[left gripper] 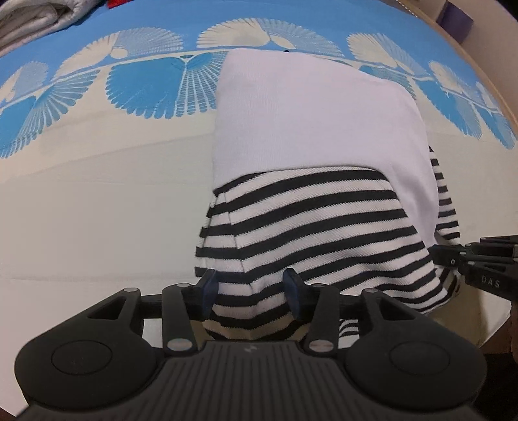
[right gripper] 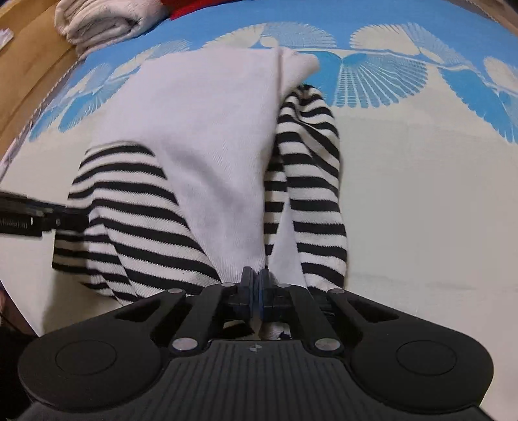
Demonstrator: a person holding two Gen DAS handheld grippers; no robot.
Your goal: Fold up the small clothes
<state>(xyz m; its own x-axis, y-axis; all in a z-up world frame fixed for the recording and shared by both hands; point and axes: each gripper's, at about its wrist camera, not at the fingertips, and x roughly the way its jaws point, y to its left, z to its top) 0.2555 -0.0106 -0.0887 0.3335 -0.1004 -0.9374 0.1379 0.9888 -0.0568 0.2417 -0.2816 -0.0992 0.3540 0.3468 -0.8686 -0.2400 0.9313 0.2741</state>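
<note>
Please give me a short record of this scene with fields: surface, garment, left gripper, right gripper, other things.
surface: blue and cream patterned cloth
garment: white top with black-striped sleeves, partly folded
left gripper: jaws apart, striped fabric between them
right gripper: shut on the garment's near edge
other things: folded pale cloth at the far edge

Folded grey-white cloth (right gripper: 103, 24) and red fabric (right gripper: 191, 8) cut off at top edge. Striped garment (left gripper: 307, 220) near hem hidden under gripper body; far edge blurred.
</note>
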